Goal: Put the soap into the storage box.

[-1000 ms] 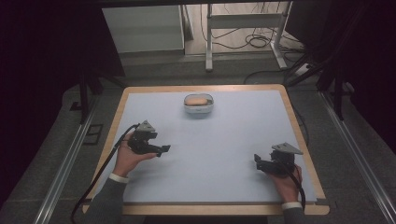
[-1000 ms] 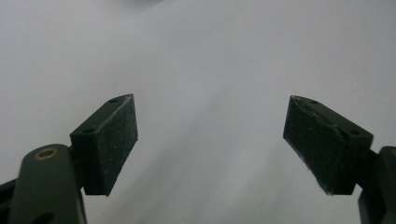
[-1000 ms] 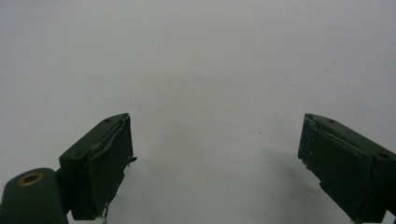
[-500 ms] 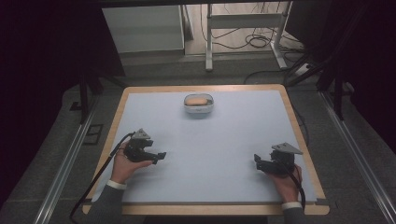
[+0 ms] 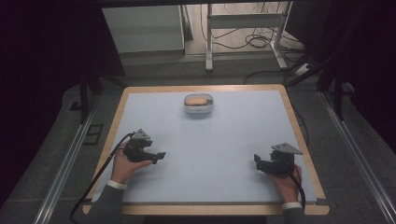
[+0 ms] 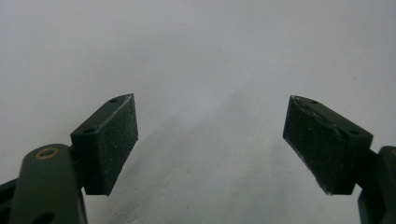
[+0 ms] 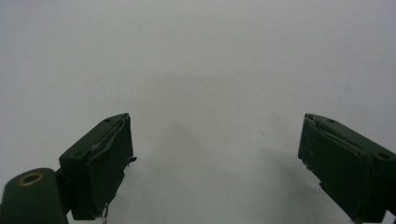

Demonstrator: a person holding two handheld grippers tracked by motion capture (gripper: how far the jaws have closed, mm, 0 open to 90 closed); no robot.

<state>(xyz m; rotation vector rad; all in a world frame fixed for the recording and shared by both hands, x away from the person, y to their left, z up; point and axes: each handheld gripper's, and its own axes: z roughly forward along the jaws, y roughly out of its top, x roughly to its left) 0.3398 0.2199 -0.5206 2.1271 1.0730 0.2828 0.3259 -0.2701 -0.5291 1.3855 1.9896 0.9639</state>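
Resting low on desk: left tool lower left of frame, right tool lower right, both with jaws spread wide, gripping nothing. Small lidded container upper centre, near far edge, well apart from both. No readable writing. Bare blue surface between tools.

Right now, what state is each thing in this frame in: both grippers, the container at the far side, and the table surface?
left gripper: open, jaws wide apart, holding nothing, low over the mat.
right gripper: open, jaws wide apart, holding nothing, low over the mat.
container: upright near the far edge, something tan inside; cannot tell whether a lid is on; untouched, far from both grippers.
mat: lying flat on the table.
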